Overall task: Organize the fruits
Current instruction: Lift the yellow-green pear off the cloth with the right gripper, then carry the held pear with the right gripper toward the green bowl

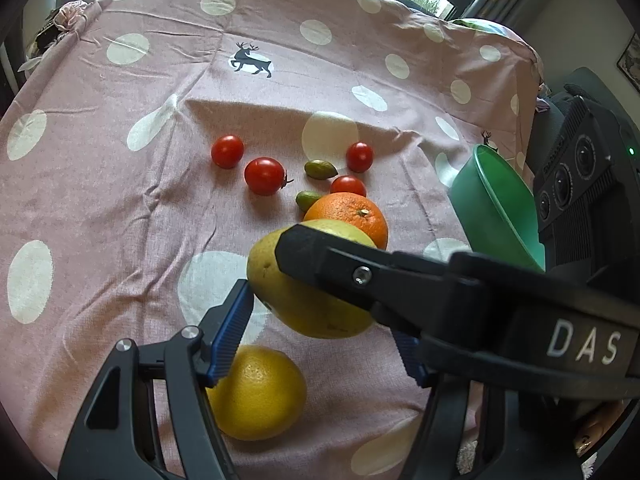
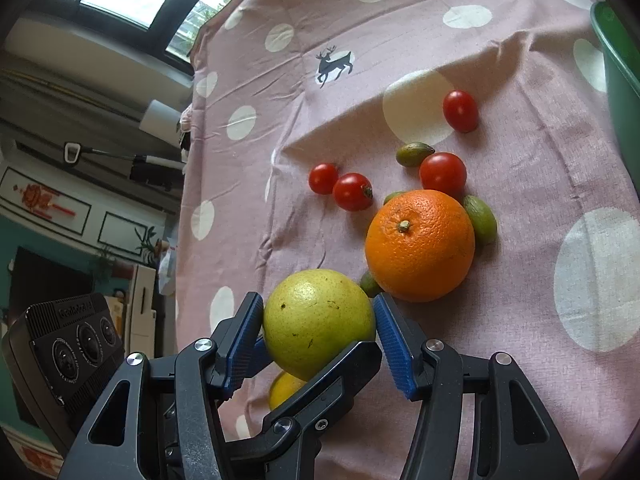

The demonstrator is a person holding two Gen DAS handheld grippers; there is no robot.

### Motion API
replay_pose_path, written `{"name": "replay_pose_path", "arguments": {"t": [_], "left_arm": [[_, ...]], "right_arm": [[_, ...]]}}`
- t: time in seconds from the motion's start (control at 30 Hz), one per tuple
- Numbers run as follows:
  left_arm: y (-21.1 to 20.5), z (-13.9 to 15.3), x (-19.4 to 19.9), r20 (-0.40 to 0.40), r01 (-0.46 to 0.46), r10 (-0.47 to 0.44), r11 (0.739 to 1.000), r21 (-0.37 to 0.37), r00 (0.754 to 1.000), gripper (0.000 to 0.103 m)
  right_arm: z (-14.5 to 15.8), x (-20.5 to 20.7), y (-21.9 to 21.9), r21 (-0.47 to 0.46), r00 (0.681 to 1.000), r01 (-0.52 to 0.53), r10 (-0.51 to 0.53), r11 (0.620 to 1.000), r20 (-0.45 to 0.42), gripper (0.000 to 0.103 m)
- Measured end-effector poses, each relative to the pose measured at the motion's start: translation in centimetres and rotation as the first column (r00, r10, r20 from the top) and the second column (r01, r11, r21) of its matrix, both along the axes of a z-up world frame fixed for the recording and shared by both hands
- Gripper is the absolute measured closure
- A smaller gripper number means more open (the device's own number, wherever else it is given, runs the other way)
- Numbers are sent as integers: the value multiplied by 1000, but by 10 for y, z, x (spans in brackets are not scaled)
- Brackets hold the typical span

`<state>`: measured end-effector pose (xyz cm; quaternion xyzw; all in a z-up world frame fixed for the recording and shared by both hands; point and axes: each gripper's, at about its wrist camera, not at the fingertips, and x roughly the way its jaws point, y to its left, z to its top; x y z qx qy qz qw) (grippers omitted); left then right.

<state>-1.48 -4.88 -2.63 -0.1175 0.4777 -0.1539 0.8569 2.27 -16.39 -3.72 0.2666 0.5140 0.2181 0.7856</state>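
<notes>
Gripping yellow-green fruit (image 2: 316,322), both grippers' fingers (image 2: 242,338) half-open

Bare cloth (image 1: 100,208) lies open at nine o'clock; orange (image 1: 352,216) and cherry tomatoes (image 1: 264,176) crowd twelve, green bowl (image 1: 496,208) blocks two.

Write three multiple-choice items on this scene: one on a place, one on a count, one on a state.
1. In the left wrist view, the green bowl is: A at the right edge; B at the left edge; C in the centre.
2. Cherry tomatoes on the cloth: A two; B four; C seven.
3. The right gripper is: A open and empty; B shut on a tomato; C shut on the yellow-green fruit.
Key: 1 A, its rim shows there; 2 B, four red ones lie there; 3 C, both blue pads press its sides.
</notes>
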Motion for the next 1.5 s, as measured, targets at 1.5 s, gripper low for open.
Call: {"name": "replay_pose_path", "arguments": {"t": [1.5], "left_arm": [[-13, 28, -9, 144, 23, -20, 999, -22, 989, 37]], "right_arm": [[34, -19, -16, 11, 990, 43, -44, 999, 136, 43]]}}
